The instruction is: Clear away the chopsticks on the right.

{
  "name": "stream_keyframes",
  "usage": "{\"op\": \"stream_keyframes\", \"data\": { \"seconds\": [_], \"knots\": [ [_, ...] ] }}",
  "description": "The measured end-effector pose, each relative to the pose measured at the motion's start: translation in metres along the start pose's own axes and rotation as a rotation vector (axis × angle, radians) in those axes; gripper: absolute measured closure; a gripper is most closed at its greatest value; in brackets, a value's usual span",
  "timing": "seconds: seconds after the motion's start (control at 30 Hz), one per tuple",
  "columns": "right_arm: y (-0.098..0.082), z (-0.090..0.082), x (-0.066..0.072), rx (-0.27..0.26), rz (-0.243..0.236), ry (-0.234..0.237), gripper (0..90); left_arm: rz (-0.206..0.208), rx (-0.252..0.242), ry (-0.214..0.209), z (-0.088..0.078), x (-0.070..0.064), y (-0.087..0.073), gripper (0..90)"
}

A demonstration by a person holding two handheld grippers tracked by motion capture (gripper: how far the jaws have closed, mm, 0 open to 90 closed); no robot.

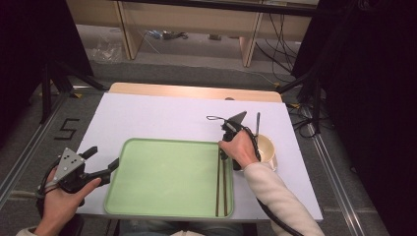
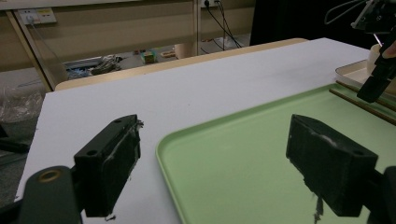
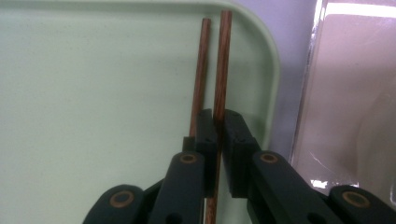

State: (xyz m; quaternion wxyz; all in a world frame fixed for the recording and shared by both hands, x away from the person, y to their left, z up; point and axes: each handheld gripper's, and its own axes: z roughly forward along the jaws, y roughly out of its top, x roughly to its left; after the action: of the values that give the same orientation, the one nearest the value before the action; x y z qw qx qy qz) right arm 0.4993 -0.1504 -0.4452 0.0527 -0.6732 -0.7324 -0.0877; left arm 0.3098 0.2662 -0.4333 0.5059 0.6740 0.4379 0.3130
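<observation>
Chopsticks (image 1: 222,182): both lie side by side along right edge of green tray (image 1: 162,177), lower centre of high view. Right tool (image 3: 218,135) is pinched on one stick, not yet released. Left tool (image 1: 104,160) gapes wide, empty, at tray's left rim. Bowl (image 1: 266,147) sits on worktop (image 1: 162,115), right of tray, probably next.

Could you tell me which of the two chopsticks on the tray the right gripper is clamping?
The right gripper clamps the chopstick nearer the tray's rim; the other chopstick lies free beside its jaw.
</observation>
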Motion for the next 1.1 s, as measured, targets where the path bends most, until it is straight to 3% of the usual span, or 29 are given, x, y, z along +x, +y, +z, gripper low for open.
{"op": "stream_keyframes", "data": {
  "seconds": [0.13, 0.23, 0.57, 0.7, 0.8, 0.83, 0.87, 0.93, 1.0, 1.03, 1.07, 1.1],
  "knots": [
    [-0.0007, 0.0024, 0.0024, -0.023, 0.022, 0.0, 86.4, -0.001, 0.0, -0.001, 0.0, -0.0001, 0.0, 17.2],
    [0.0007, 0.0003, 0.0029, 0.02, 0.026, -0.003, 86.2, -0.001, 0.0, -0.002, -0.0001, 0.0, 0.0, 17.2],
    [-0.0006, 0.0022, 0.0055, 0.003, 0.049, -0.001, 84.6, -0.002, -0.001, -0.001, 0.0, -0.0003, 0.0, 17.2],
    [-0.0015, 0.0023, 0.0027, 0.034, 0.007, -0.021, 84.3, -0.001, -0.001, 0.0, -0.0001, -0.0002, 0.0001, 17.2],
    [-0.0021, 0.0047, 0.0041, 0.006, 0.023, -0.015, 83.5, -0.001, -0.002, -0.001, -0.0001, -0.0001, 0.0001, 17.2],
    [-0.0019, 0.004, 0.0042, 0.019, 0.02, -0.015, 83.5, -0.001, -0.002, -0.001, -0.0002, -0.0001, 0.0001, 17.2],
    [-0.0012, 0.0033, 0.0012, 0.007, -0.046, -0.015, 83.4, -0.002, -0.003, -0.001, -0.0002, -0.0002, 0.0001, 17.2],
    [-0.0013, 0.0031, 0.0015, 0.001, -0.049, -0.012, 83.4, -0.002, -0.002, -0.002, -0.0001, -0.0002, 0.0001, 17.2],
    [-0.0029, 0.0023, 0.0073, -0.006, 0.021, -0.016, 83.3, -0.002, -0.003, -0.002, -0.0001, -0.0004, 0.0001, 17.2],
    [-0.0029, 0.0014, 0.0068, 0.001, 0.008, -0.022, 83.2, -0.002, -0.003, -0.002, -0.0002, -0.0004, 0.0001, 17.2],
    [-0.0022, 0.0006, 0.009, 0.004, 0.038, -0.016, 83.0, -0.002, -0.003, -0.002, -0.0002, -0.0003, 0.0001, 17.2],
    [-0.002, -0.0001, 0.0081, 0.003, 0.018, -0.014, 82.5, -0.002, -0.003, -0.001, -0.0003, -0.0002, 0.0001, 17.2]
  ]
}}
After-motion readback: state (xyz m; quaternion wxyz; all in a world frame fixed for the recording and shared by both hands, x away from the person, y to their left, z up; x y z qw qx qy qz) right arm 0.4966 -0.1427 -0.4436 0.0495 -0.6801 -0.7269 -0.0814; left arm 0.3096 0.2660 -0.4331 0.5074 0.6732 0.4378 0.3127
